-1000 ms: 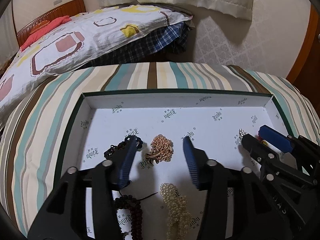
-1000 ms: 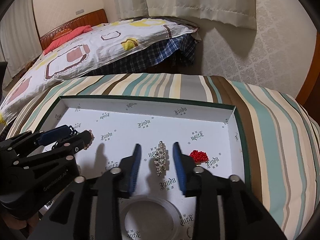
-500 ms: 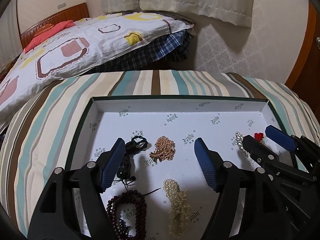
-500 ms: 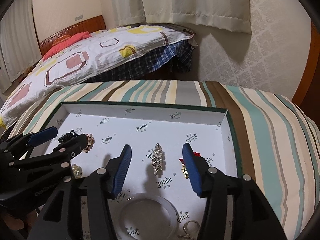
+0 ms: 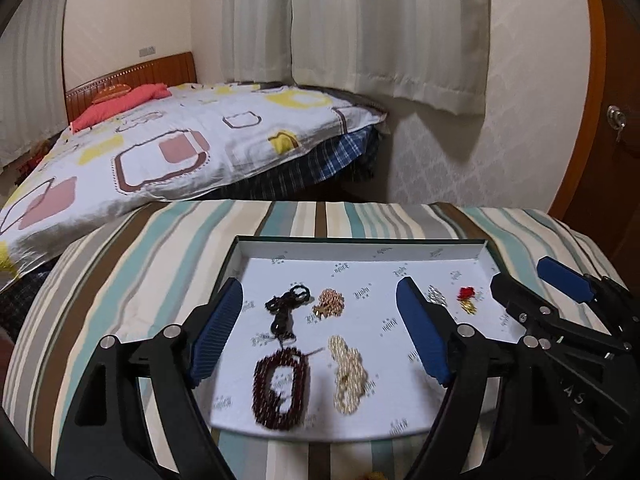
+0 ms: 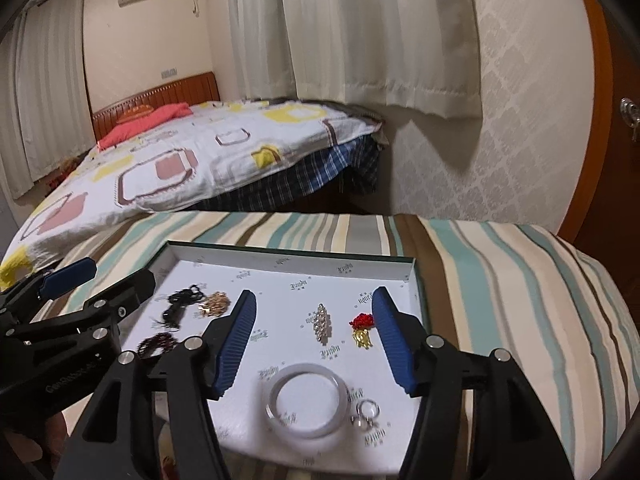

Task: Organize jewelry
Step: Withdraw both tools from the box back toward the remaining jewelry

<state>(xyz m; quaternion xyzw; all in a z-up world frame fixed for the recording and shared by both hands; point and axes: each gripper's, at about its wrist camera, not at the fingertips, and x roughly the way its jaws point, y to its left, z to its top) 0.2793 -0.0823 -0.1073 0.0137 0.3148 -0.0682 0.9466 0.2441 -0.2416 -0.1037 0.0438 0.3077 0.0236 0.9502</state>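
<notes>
Left claw (image 5: 318, 330) spread, just opened further, pinching nothing | right claw (image 6: 314, 338) likewise | beyond: jewelry in white tray (image 6: 288, 264) on striped bed | rhinestone brooch (image 6: 321, 322) dead ahead of right claw, long axis pointing away, nearer right hand

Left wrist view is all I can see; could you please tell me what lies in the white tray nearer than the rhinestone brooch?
Observer: A clear, round, glass-like bangle lies flat in the white cardboard tray, nearer than the silver rhinestone brooch.
Operator: Thank you. Is anything lying beside it?
Observer: Yes, a small silver ring piece lies just to the bangle's right. I cannot tell whether the two touch.
</notes>
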